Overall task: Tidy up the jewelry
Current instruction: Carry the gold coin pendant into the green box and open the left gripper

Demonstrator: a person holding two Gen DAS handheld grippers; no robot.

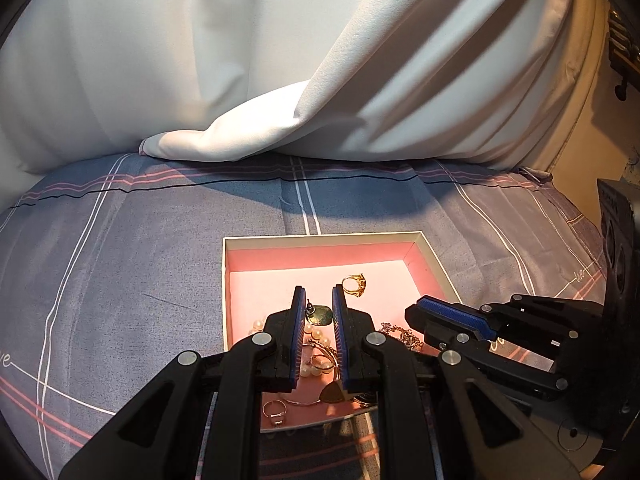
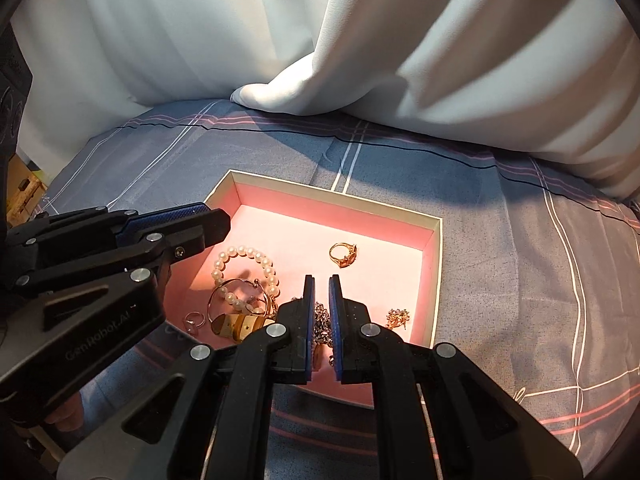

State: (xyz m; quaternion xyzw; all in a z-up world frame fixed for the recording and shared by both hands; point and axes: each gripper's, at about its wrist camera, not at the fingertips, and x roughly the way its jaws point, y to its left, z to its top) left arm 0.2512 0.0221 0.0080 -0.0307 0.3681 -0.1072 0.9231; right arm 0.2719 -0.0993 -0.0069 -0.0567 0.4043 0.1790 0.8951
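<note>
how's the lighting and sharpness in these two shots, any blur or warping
Left wrist view: warm light on the pink box, a broad shadow across the bedsheet behind it, fisheye bending at the edges, curtain soft. Right wrist view: same warm glow, gold ring fairly sharp, pearl bracelet bright, curtain folds smeared, dark corner vignette.

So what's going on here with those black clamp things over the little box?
A person holds a two-finger gripper in each hand over a shallow pink-lined box that sits on a plaid bedspread, sorting jewelry. The left gripper hangs open above a pearl bracelet. The right gripper is nearly closed around a silvery chain, though whether it truly grips is unclear. A gold ring and a small gold cluster piece lie apart, untouched.
</note>
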